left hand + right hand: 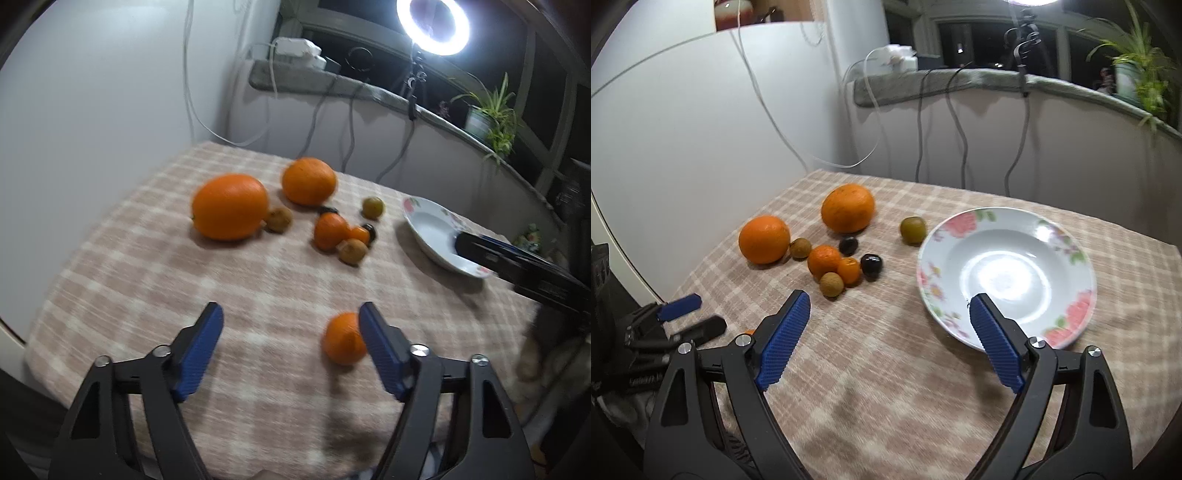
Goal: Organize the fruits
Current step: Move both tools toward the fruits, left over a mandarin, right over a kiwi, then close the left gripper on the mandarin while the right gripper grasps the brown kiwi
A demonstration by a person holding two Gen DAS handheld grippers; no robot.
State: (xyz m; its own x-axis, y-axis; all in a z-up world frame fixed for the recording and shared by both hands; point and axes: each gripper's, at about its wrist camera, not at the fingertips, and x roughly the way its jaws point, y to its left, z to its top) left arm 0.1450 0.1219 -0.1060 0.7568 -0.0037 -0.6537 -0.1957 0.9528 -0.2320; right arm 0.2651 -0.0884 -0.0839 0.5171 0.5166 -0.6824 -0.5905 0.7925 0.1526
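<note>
Covering the bench (923,387) is a beige-and-cream checked woven cloth, and everything sits on it.

Largest after the bench is a round white ceramic plate with a pink floral rim (1075,314), empty, at about three o'clock in the right wrist view.

Next come two big round oranges: one at roughly ten o'clock (764,239), the other (848,208) just beyond it, toward eleven.

Between the oranges and the plate lies a loose cluster of small fruit. Two small mandarins (823,260) touch each other near the centre. Three small brownish-tan round fruits surround them: one beside the nearer big orange (800,247), one at the near edge of the cluster (832,284), and a greener one (913,230) just beside the plate's rim. Two dark, glossy, near-black small fruits (871,263) lie close to the mandarins.

Apart from the cluster, near the bench's front edge, sits another small mandarin (343,339).

Left claw (291,347), black with blue ribbed pads, stands open; the lone mandarin lies between its fingers, close against the right pad, and blur hides whether they touch. It holds nothing.

Right claw (890,339), of the same make, gapes wide over bare cloth, its right finger overlapping the plate's near rim. It holds nothing.
</note>
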